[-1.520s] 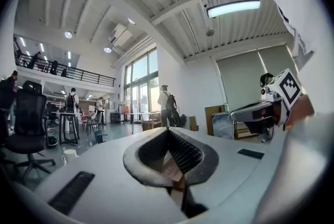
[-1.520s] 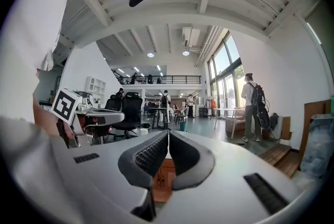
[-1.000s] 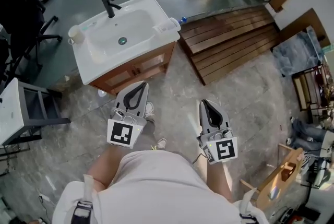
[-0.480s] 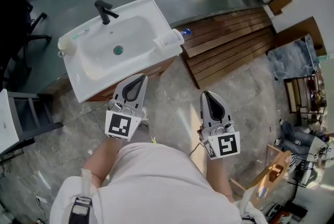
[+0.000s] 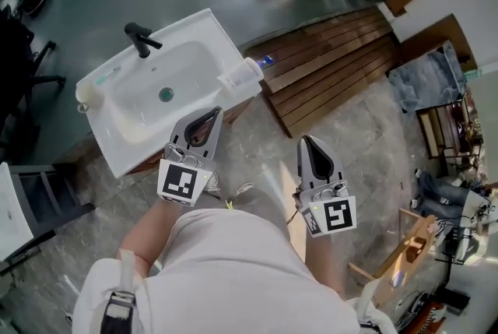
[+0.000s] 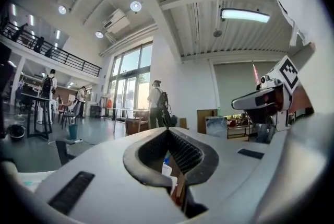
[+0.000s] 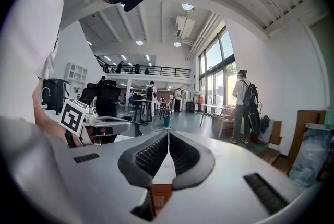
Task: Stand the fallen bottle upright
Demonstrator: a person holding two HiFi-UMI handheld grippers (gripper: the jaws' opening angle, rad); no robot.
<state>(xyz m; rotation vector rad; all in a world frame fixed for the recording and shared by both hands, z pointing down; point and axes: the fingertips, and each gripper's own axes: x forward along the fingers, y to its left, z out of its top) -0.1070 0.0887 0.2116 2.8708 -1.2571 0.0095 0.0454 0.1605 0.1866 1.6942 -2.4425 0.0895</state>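
The fallen bottle [image 5: 240, 76] is clear-white with a blue cap and lies on its side on the right end of the white sink counter [image 5: 117, 157]. My left gripper [image 5: 211, 114] is shut and empty; its tips are over the counter's front edge, just short of the bottle. In the left gripper view a white piece with a blue top [image 6: 166, 166], probably that bottle, shows through the opening behind the closed tips [image 6: 168, 129]. My right gripper [image 5: 308, 140] is shut with nothing held and hangs over the stone floor, right of the vanity. Its tips [image 7: 168, 133] meet.
A black faucet [image 5: 138, 38] stands behind the basin and a pale cup [image 5: 87, 93] sits on the counter's left corner. Wooden decking [image 5: 334, 60] lies right of the vanity. A grey cabinet [image 5: 19, 204] stands at the left, a wooden frame [image 5: 412, 247] at lower right. People stand farther off in the hall.
Both grippers and the person have moved toward the sink. The left gripper's tips now overlap the counter's front edge near the bottle. Both stay shut.
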